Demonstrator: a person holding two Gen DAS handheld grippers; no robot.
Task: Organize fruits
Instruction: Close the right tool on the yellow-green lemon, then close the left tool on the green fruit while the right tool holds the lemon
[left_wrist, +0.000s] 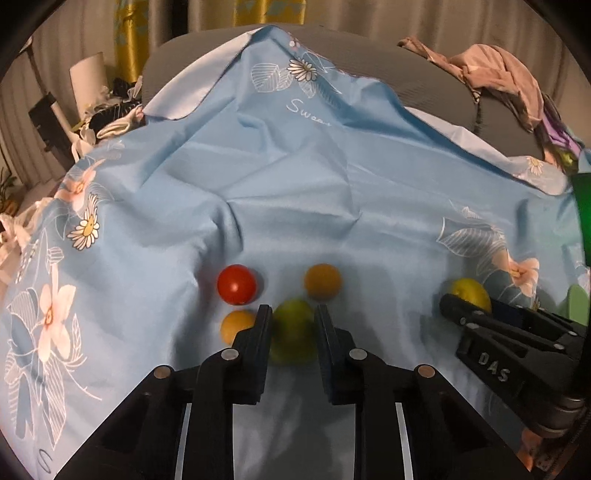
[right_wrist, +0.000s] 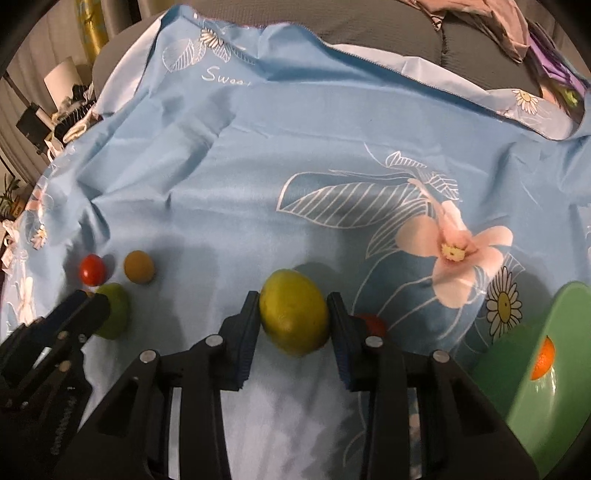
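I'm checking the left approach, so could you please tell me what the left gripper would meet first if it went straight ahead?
The left gripper would meet the green fruit first; it already sits between the open fingers. An orange fruit lies beyond, though depth is unclear.

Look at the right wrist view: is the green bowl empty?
No. The green bowl at the right edge already holds an orange fruit, partly hidden behind its rim.

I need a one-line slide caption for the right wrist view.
Right gripper closes around a lemon on the blue cloth.
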